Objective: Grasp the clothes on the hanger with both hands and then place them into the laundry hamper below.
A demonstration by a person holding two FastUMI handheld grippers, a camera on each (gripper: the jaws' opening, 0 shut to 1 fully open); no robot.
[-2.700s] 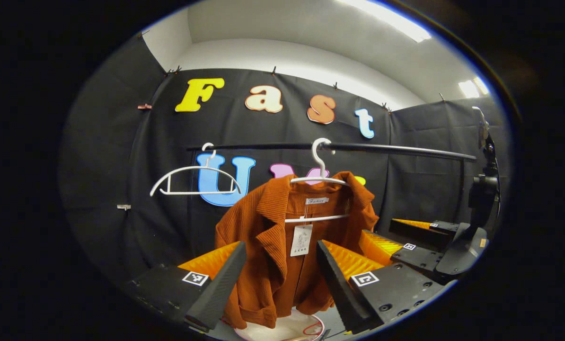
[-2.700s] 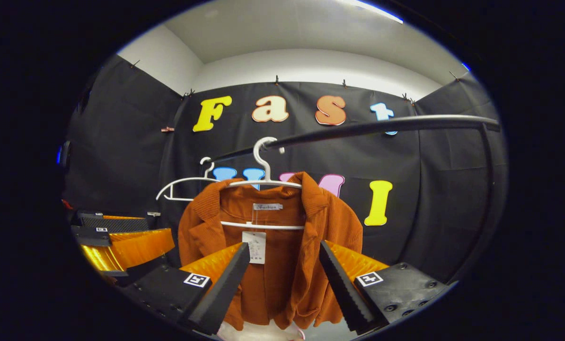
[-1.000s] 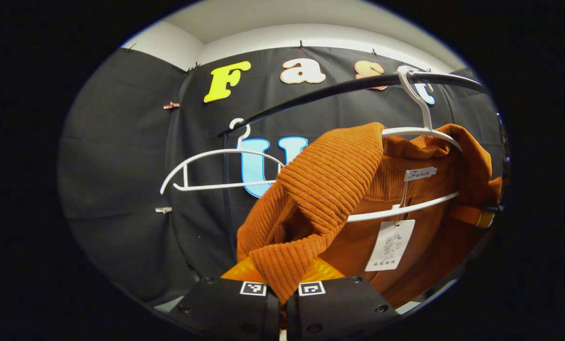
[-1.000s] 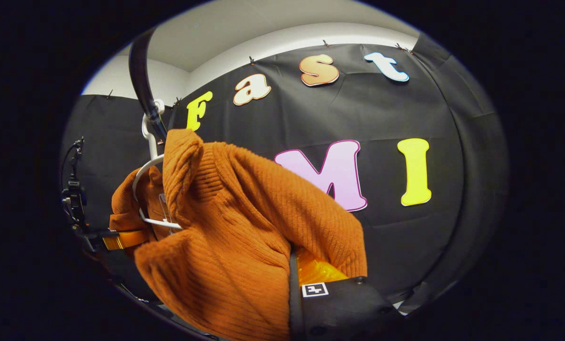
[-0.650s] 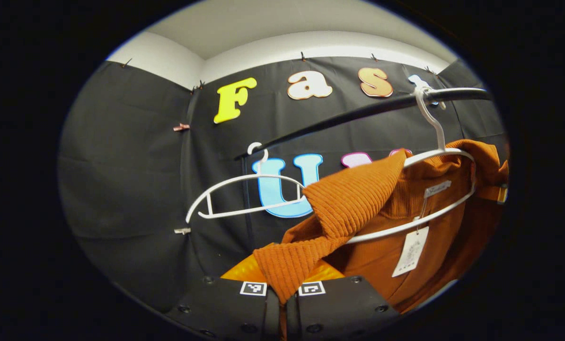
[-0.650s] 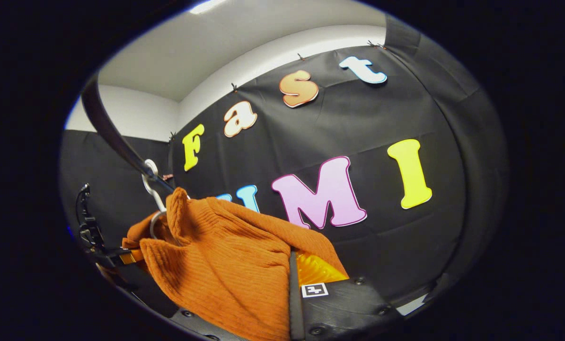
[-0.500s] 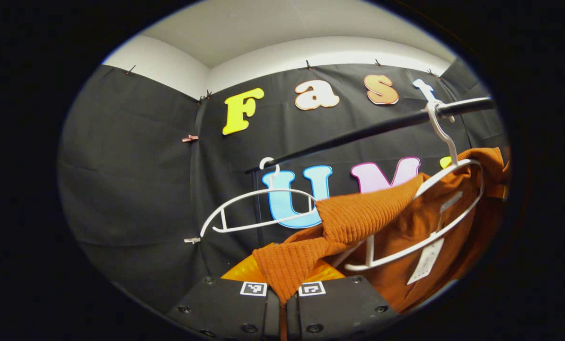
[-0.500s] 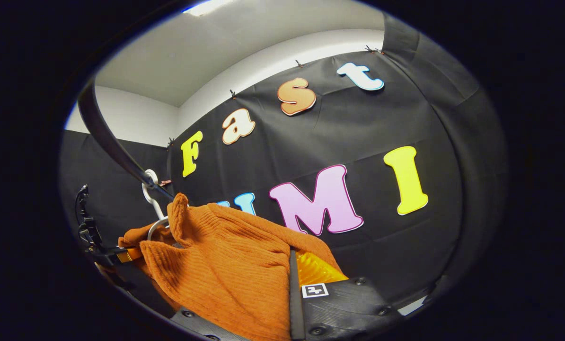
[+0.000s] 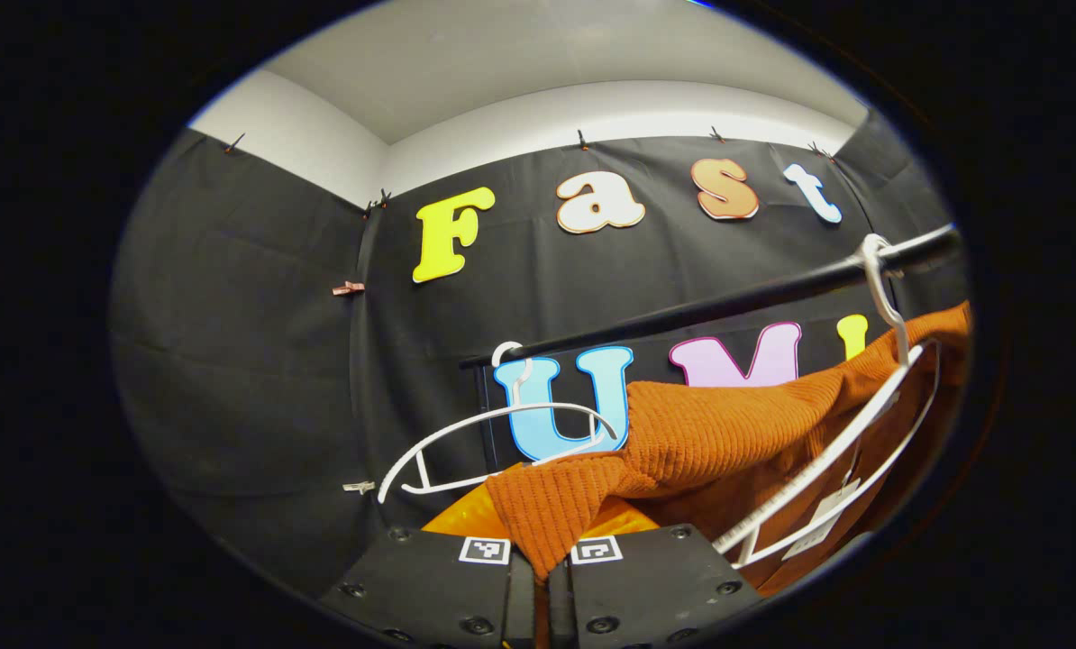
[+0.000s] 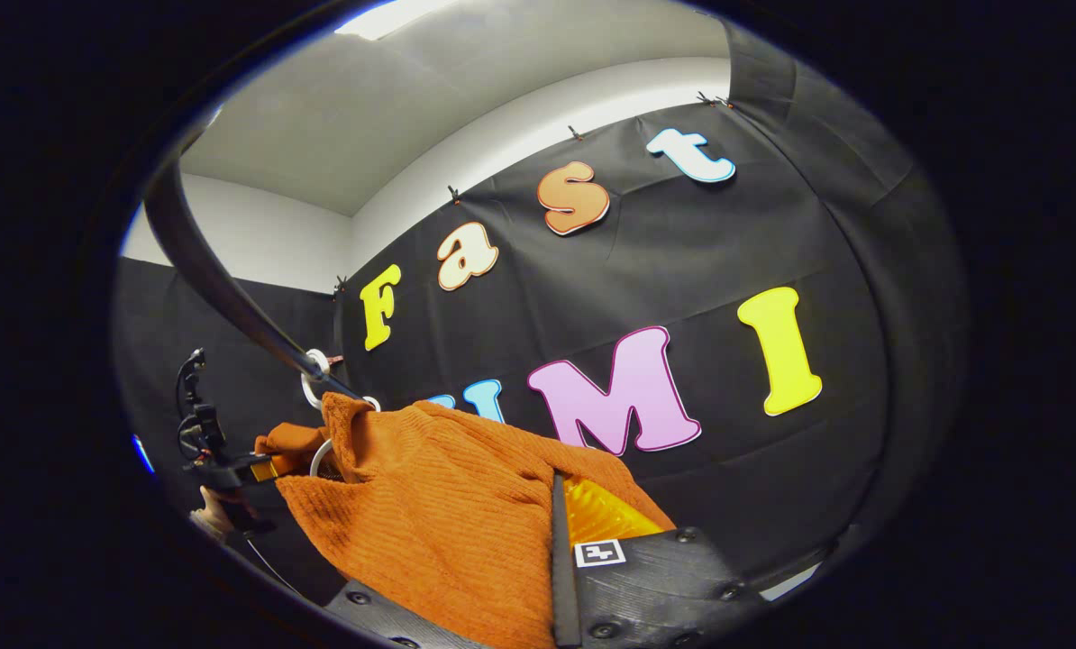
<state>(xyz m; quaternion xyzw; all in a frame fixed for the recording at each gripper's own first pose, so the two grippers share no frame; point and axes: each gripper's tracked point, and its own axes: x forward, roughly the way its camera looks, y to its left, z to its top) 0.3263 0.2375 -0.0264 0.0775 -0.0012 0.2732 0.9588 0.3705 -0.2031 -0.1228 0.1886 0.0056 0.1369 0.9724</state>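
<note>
The orange ribbed jacket (image 9: 727, 428) stretches from my left gripper (image 9: 542, 572) at the bottom centre up to the right, across a tilted white hanger (image 9: 826, 487). The hanger's hook (image 9: 879, 270) hangs on the black rail (image 9: 682, 311). My left gripper is shut on a fold of the jacket's shoulder. In the right gripper view the jacket (image 10: 439, 523) drapes leftward from my right gripper (image 10: 556, 550), which is shut on its other shoulder. The hanger's hook (image 10: 314, 368) sits on the rail (image 10: 218, 284) behind the cloth.
An empty white hanger (image 9: 493, 437) hangs on the rail to the left of the jacket. In the right gripper view the other gripper (image 10: 232, 469) and a hand (image 10: 206, 521) show at the far left, just beyond the jacket.
Both grippers, open 2.7 s ago, have shut on the jacket's shoulders. Over the last second the jacket has been drawn off the hanger, which has tilted and swung to the right.
</note>
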